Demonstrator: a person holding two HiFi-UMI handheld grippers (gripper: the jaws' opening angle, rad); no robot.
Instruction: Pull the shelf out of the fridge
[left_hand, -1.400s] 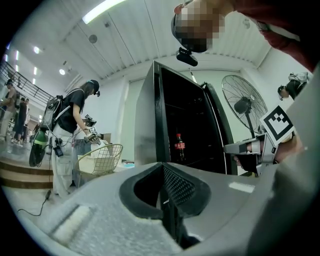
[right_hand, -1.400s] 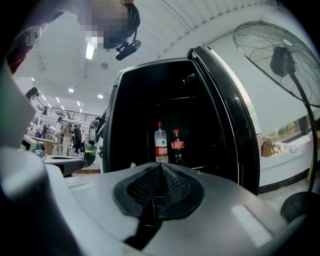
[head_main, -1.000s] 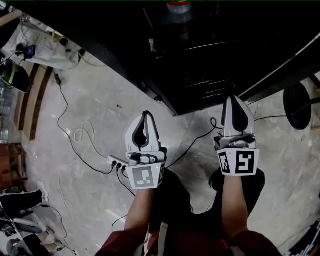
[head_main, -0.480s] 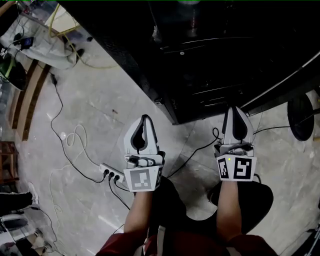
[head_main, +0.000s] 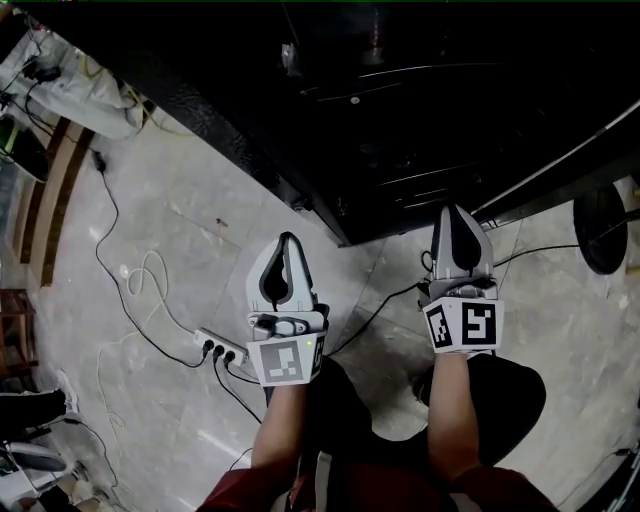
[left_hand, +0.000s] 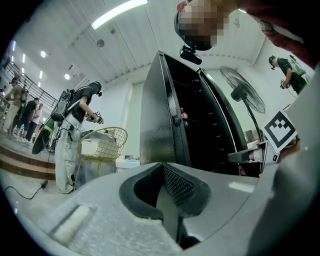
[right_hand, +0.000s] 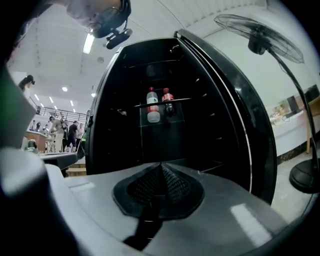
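Observation:
The black fridge (right_hand: 165, 100) stands open in front of me, its door (right_hand: 240, 115) swung to the right. Inside, a glass shelf (right_hand: 180, 100) at mid height carries two red-capped bottles (right_hand: 153, 111). In the head view the fridge (head_main: 400, 110) fills the top, with thin shelf edges faintly visible. My left gripper (head_main: 288, 238) is shut and empty, hovering over the floor just left of the fridge's front corner. My right gripper (head_main: 455, 208) is shut and empty, its tip at the fridge's lower front edge. The jaws in both gripper views (left_hand: 162, 165) (right_hand: 160, 165) meet with nothing between them.
A power strip (head_main: 222, 347) with cables lies on the marble floor below the left gripper. A standing fan's base (head_main: 600, 225) sits right of the fridge door. Wooden steps (head_main: 40, 200) run along the left. People and a wire basket (left_hand: 102, 145) stand further off on the left.
Both grippers have edged forward toward the fridge, and the right one has shifted slightly left. The head view has tipped, so the fridge fills more of the top. Both jaws stayed shut.

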